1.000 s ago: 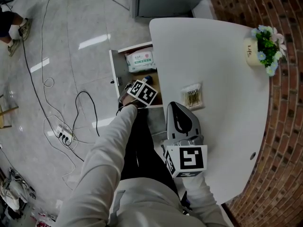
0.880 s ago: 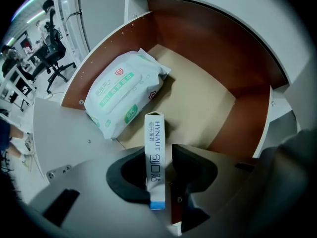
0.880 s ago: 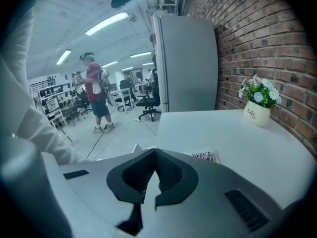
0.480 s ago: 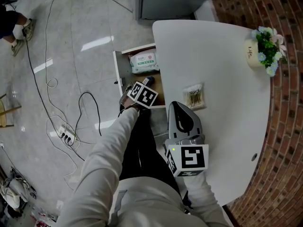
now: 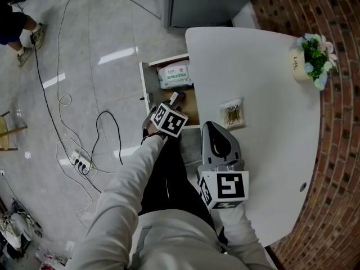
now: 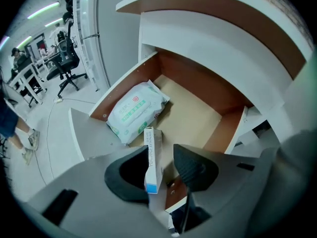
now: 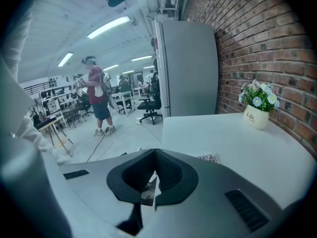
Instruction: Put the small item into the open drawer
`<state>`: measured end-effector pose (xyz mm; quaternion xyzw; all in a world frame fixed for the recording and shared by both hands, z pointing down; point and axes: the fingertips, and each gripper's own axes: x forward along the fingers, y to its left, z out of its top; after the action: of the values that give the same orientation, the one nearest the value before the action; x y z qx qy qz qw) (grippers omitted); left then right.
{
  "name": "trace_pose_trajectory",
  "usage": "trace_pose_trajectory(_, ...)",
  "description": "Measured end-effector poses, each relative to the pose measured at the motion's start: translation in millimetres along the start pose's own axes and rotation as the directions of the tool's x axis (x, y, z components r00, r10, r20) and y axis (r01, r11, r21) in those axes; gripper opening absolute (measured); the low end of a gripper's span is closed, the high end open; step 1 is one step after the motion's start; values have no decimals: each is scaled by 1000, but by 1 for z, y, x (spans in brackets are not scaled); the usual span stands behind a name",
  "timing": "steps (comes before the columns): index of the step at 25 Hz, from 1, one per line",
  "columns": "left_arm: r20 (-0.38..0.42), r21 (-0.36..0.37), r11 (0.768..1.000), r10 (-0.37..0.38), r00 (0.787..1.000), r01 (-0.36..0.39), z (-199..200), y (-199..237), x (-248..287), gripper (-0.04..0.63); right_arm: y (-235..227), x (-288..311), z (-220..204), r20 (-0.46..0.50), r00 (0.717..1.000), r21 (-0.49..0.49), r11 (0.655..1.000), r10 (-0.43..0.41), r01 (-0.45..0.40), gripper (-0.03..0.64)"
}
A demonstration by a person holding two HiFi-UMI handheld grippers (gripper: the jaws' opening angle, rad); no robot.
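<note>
A small white box with a blue end [image 6: 152, 158] stands between the jaws of my left gripper [image 6: 166, 163], above the open wooden drawer [image 6: 195, 117]. It leans on the left jaw with a gap to the right one, and the jaws are opening. From the head view, the left gripper [image 5: 172, 102] hangs over the front of the drawer [image 5: 145, 86] beside the white table [image 5: 264, 89]. My right gripper [image 5: 216, 133] rests over the table's near edge, and its jaws [image 7: 154, 180] meet with nothing between them.
A pack of wipes [image 6: 133, 110] lies at the drawer's far end [image 5: 175, 75]. On the table are a clear box of cotton swabs [image 5: 230, 114] and a flower pot [image 5: 312, 61]. Cables and a power strip [image 5: 79, 162] lie on the floor. A person [image 7: 96, 95] stands far off.
The left gripper has drawn back slightly toward me over the drawer front. The right gripper has stayed where it was.
</note>
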<state>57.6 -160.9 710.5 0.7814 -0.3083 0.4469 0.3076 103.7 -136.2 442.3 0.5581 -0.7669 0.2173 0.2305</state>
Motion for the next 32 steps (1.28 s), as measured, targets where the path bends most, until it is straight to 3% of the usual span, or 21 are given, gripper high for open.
trace_pose_trajectory(10, 210, -52, 999, 18, 978, -8, 31, 5, -87, 144, 14, -9, 6, 29, 1000, 8, 1000, 7, -7, 26)
trace_pose_trajectory(18, 350, -89, 995, 64, 935, -35, 44, 10, -159, 97, 28, -24, 15, 66, 998, -3, 1000, -5, 6, 26)
trace_pose_trajectory(23, 411, -70, 996, 72, 909, -48, 53, 8, -206, 81, 39, -35, 19, 92, 996, 6, 1000, -9, 9, 26)
trace_pose_trajectory(32, 499, -71, 995, 100, 861, -74, 37, 6, -272, 58, 63, -50, 24, 146, 989, 10, 1000, -4, 2, 26)
